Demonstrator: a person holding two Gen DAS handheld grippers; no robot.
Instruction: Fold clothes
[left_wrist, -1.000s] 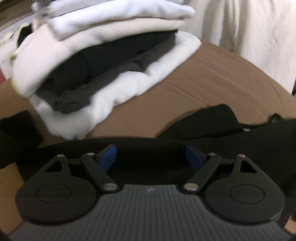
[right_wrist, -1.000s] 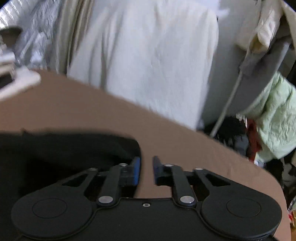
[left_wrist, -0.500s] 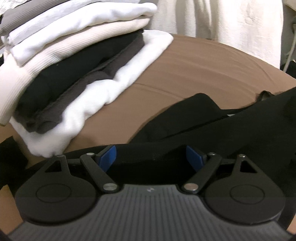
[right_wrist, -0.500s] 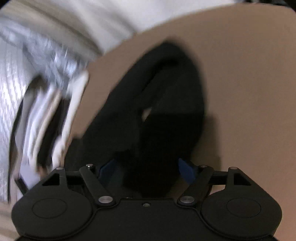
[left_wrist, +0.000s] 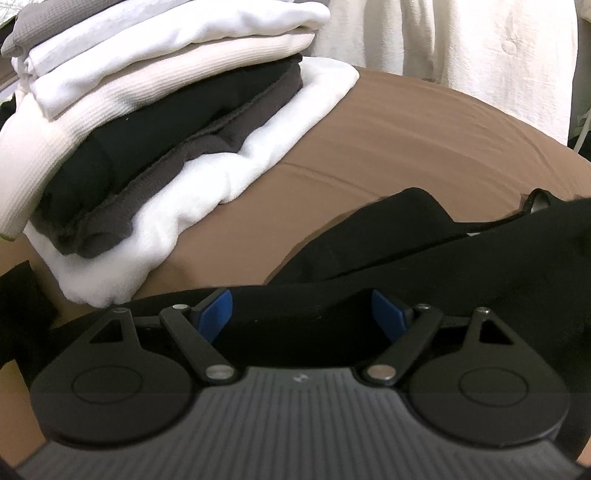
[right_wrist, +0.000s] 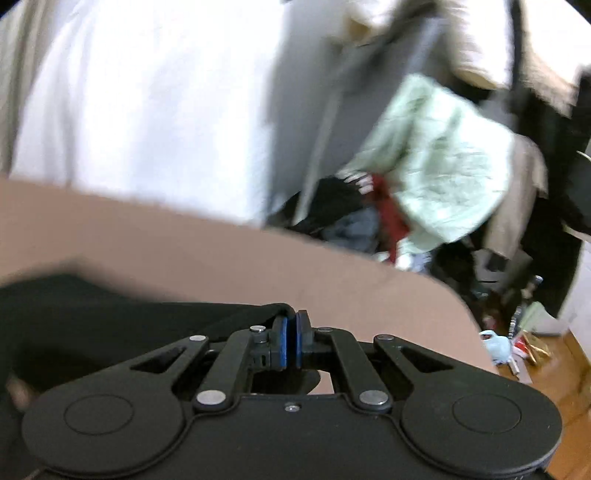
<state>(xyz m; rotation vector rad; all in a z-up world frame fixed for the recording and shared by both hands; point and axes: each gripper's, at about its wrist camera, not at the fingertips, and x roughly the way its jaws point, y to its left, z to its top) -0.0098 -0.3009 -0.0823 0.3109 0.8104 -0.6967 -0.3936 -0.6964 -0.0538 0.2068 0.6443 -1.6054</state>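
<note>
A: Nearest you, the right tool (right_wrist: 290, 338) has just been closing and now grips an edge of the black garment (left_wrist: 461, 266). How do you fold well?

B: Your left tool (left_wrist: 301, 314) is released, fabric lying between its pads. Clamp there too, then lift both edges evenly.

A: And beyond the garment?

B: It lies on the brown bed (left_wrist: 388, 147); the folded stack (left_wrist: 159, 110) sits just behind it, pale hanging cloth (left_wrist: 461, 44) farther back.

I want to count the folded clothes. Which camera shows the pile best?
The left wrist view. The stack of folded clothes sits there sharp and whole, white, cream, black and grey layers on the brown surface. The right wrist view is blurred and shows none of the pile, only the black garment.
</note>
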